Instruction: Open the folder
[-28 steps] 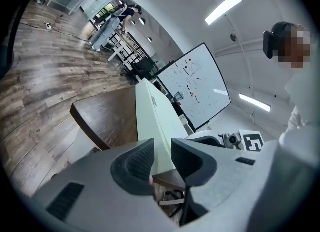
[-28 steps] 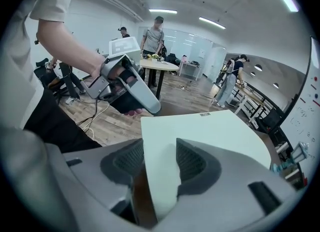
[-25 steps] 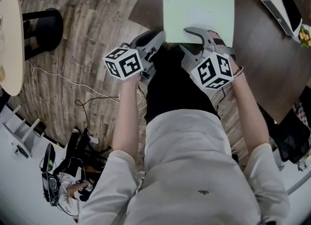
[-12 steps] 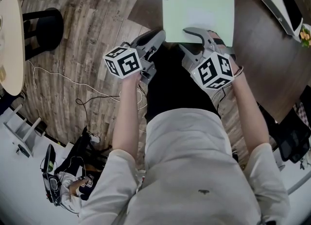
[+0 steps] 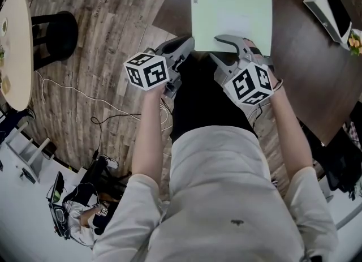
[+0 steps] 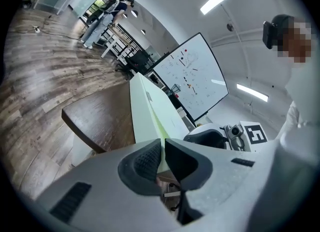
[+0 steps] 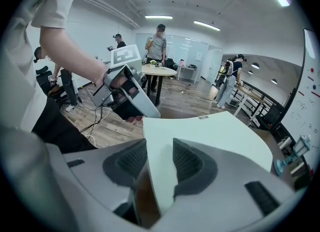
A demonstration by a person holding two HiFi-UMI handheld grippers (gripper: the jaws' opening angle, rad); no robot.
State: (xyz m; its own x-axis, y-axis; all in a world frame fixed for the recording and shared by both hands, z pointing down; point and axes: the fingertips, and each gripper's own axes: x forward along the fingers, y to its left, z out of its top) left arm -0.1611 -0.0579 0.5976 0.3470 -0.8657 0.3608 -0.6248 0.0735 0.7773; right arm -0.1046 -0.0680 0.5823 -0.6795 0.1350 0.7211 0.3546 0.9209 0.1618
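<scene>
Now left tongs point(image 6: 163, 148), just closing, pinch the folder point(image 6: 148, 109).

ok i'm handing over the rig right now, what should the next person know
Left gripper: jaws have just been closing, now pinched on the folder at its near left corner.
Right gripper: jaws have just been closing too but stand apart, the folder's near edge between them, not gripped.
The folder lies flat and closed on the table.
Done: both grippers set at its edge. Left to do: lift the cover open.
</scene>
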